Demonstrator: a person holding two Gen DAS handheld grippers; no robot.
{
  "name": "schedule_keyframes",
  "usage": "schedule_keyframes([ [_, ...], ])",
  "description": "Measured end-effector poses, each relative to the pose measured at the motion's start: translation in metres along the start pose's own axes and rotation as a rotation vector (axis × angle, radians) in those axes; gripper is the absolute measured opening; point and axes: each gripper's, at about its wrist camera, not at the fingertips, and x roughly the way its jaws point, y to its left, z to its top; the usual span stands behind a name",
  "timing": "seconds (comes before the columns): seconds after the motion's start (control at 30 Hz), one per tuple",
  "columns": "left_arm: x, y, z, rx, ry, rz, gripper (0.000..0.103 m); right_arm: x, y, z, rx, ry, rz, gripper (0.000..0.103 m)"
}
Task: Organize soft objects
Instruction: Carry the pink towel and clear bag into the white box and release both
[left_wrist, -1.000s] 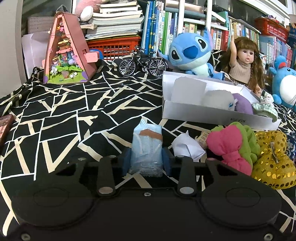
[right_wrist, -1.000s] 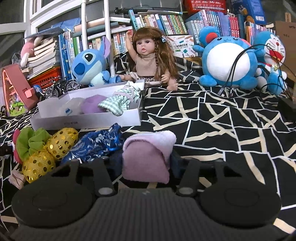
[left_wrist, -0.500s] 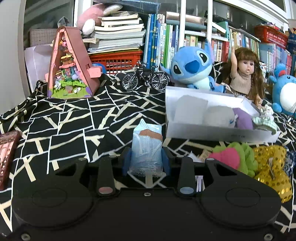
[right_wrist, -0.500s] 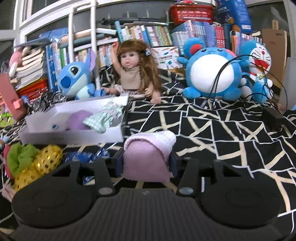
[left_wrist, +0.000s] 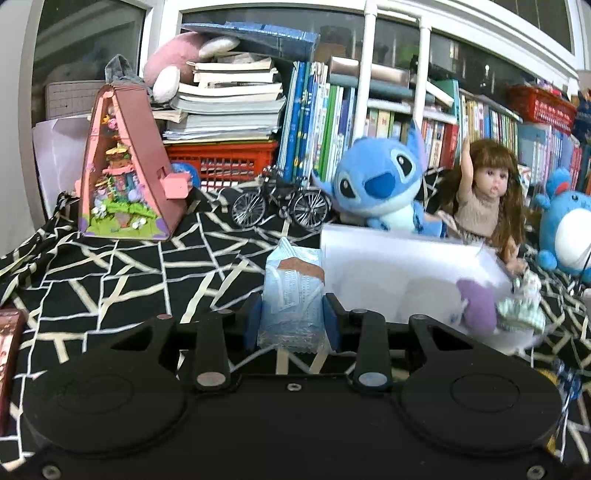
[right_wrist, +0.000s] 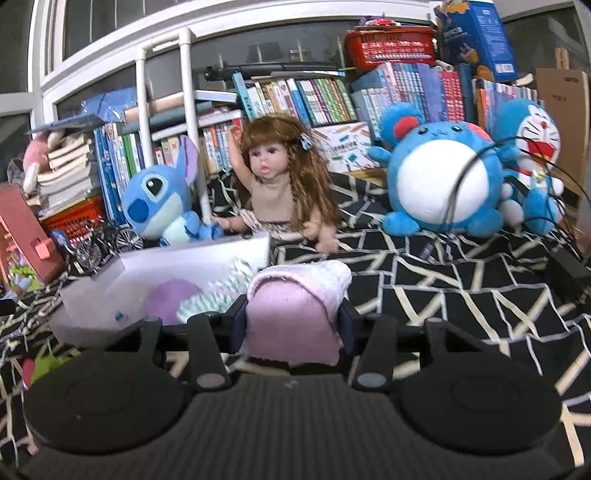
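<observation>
My left gripper (left_wrist: 292, 320) is shut on a light blue plastic-wrapped packet (left_wrist: 293, 295), held above the black patterned cloth just left of the white box (left_wrist: 369, 254). My right gripper (right_wrist: 293, 320) is shut on a folded pink towel (right_wrist: 295, 310), raised beside the right end of the same white box (right_wrist: 155, 266). Inside the box lie a purple soft piece (left_wrist: 476, 306), a green checked cloth (left_wrist: 521, 314) and something white. In the right wrist view the purple piece (right_wrist: 171, 299) and checked cloth (right_wrist: 207, 302) show too.
Behind the box sit a blue plush (left_wrist: 380, 184), a doll (left_wrist: 484, 195), a small bicycle model (left_wrist: 280, 203) and a pink triangular dollhouse (left_wrist: 125, 173). A round blue plush (right_wrist: 439, 181) and black cables (right_wrist: 546, 229) lie to the right. Bookshelves line the back.
Both grippers have risen with their loads and come closer to the white box. The loose green, pink and gold soft things have dropped almost out of sight below.
</observation>
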Motion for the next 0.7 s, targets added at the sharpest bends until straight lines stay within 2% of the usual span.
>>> schedule_keyframes([
  [0.27,0.025,-0.013,0.039,-0.02,-0.024,-0.069,0.034,0.03,0.015,0.037,0.017,0.019,0.107,0.053],
  [0.43,0.055,-0.029,0.061,-0.022,0.026,-0.13,0.034,0.056,0.027,0.058,0.027,0.05,0.159,0.053],
  [0.7,0.104,-0.07,0.073,0.027,0.068,-0.137,0.034,0.108,0.054,0.071,0.022,0.14,0.195,0.054],
])
